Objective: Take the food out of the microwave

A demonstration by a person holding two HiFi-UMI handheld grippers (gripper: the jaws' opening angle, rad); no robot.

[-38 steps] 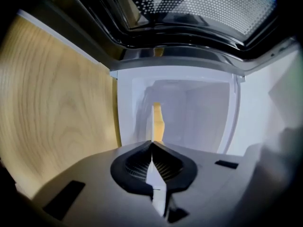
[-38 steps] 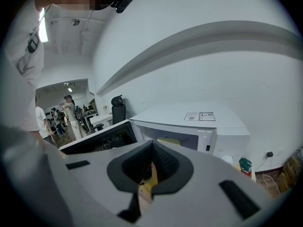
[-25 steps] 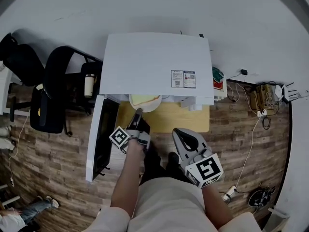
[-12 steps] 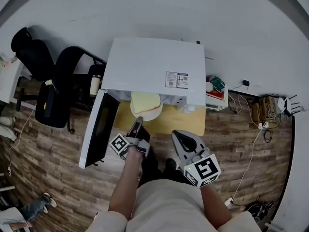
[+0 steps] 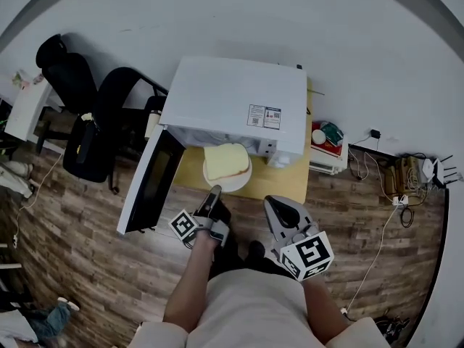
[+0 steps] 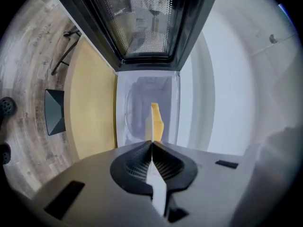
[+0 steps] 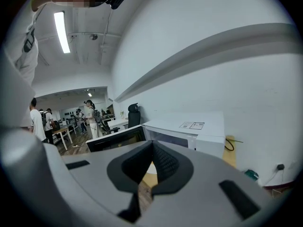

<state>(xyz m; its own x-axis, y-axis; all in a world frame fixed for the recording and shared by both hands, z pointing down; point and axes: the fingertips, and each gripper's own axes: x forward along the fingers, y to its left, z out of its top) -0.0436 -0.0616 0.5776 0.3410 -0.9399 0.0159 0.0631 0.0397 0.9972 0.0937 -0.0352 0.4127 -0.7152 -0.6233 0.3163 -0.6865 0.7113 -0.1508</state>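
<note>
Since the microwave (image 5: 232, 107) door (image 5: 147, 183) hangs open, I read the plate (image 5: 248, 174) w/ bread slice (image 5: 223, 158) as clear of the cavity, over the yellow bench (image 5: 279, 183). Plate looks stiff, light, prob. slick; bread soft and loose, so keep it level. Near rim is clamped in left gripper (image 5: 214, 192) jaws; right gripper (image 5: 270, 201) jaws closed, empty.

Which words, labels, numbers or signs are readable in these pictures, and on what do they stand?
None can be read.
Two stickers on the microwave top: print too small to read.
Marker cubes, left and right: black-and-white squares only, no words.
</note>
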